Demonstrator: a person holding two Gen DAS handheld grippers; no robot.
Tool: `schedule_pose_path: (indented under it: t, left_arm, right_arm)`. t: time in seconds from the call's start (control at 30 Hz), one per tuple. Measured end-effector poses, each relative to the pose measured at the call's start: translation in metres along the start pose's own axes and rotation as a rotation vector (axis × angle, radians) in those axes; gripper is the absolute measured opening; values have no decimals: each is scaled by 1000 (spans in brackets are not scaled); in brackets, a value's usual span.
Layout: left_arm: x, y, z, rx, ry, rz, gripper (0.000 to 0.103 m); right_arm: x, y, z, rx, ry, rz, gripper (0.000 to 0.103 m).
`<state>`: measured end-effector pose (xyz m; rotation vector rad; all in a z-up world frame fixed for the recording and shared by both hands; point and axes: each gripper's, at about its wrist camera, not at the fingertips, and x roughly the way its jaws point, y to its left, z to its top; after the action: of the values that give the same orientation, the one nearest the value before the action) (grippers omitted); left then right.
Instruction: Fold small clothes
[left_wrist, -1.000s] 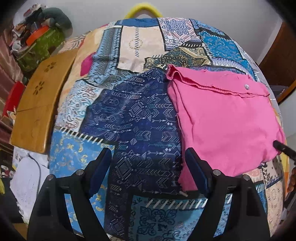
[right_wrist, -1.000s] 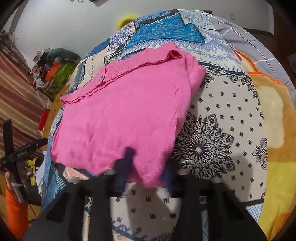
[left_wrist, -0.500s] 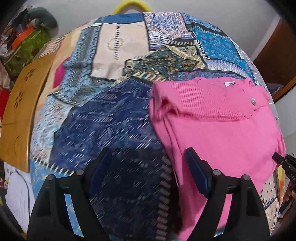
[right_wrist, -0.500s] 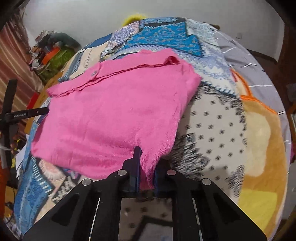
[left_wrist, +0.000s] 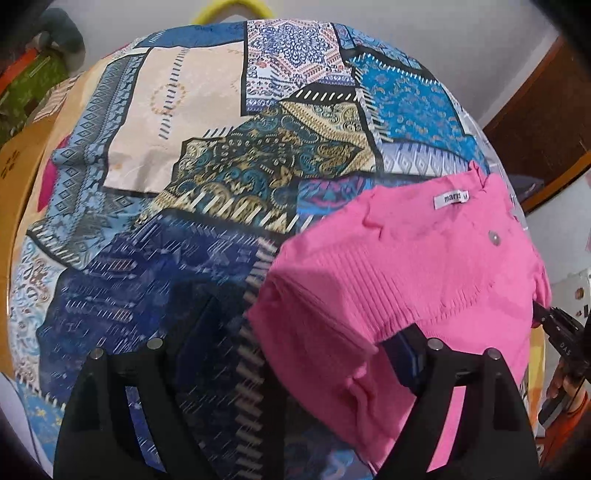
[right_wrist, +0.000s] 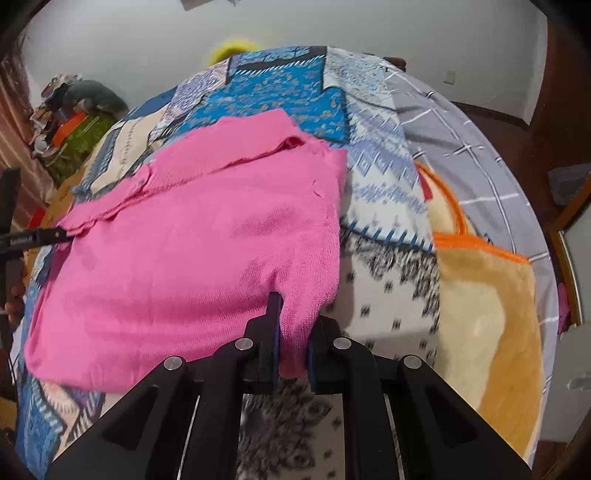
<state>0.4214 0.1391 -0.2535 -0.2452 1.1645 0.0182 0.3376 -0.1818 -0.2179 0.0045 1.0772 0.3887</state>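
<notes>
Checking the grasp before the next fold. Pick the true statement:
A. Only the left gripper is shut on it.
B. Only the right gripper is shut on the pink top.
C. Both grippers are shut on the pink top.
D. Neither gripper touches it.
B: the right gripper pinches the pink top's near edge, while the left gripper is wide open.

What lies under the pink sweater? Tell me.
The patterned bedspread shows all around the pink sweater, so it lies on that. Anything directly beneath is covered.
</notes>
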Motion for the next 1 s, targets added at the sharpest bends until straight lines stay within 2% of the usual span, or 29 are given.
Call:
schedule_pose_path:
  t: [0.03, 0.1, 0.2, 0.23, 0.3, 0.33, 0.37, 0.43, 0.47, 0.7, 0.83, 1.0]
  left_arm:
    - [1, -2, 1, 5, -10, 2, 82]
    - [0, -7, 0, 21, -35, 5, 75]
    - [-4, -20, -2, 80, -73, 7, 46]
    - [-5, -25, -3, 100, -77, 9, 42]
    - [-4, -31, -4, 126, -71, 1, 22]
    - [-3, -34, -4, 133, -66, 0, 22]
    - [-4, -37, -5, 136, -69, 14, 20]
    - [-5, -37, -6, 134, -70, 27, 18]
    - [-6, -36, -7, 126, -68, 28, 18]
    - [-28, -20, -23, 60, -50, 32, 17]
    - [-47, -13, -45, 50, -43, 38, 17]
    - [-67, -4, -92, 54, -33, 67, 17]
  right_arm:
    - [1, -1, 5, 5, -5, -4, 10]
    - [3, -4, 11, 18, -7, -2, 10]
    - [4, -6, 14, 36, -1, 3, 14]
    - [3, -6, 14, 41, -2, 2, 14]
    - [-1, -8, 11, 56, 4, 0, 19]
    - [-2, -9, 9, 62, 8, -6, 26]
    - [-5, -10, 6, 68, 11, -13, 38]
    - [-14, -10, 1, 73, 1, -24, 52]
    - [-18, -10, -1, 72, -5, -27, 55]
    - [-42, 15, -21, 21, 22, 16, 62]
    - [-50, 47, -39, -3, 47, 109, 62]
    - [-49, 91, -66, -24, 106, 220, 62]
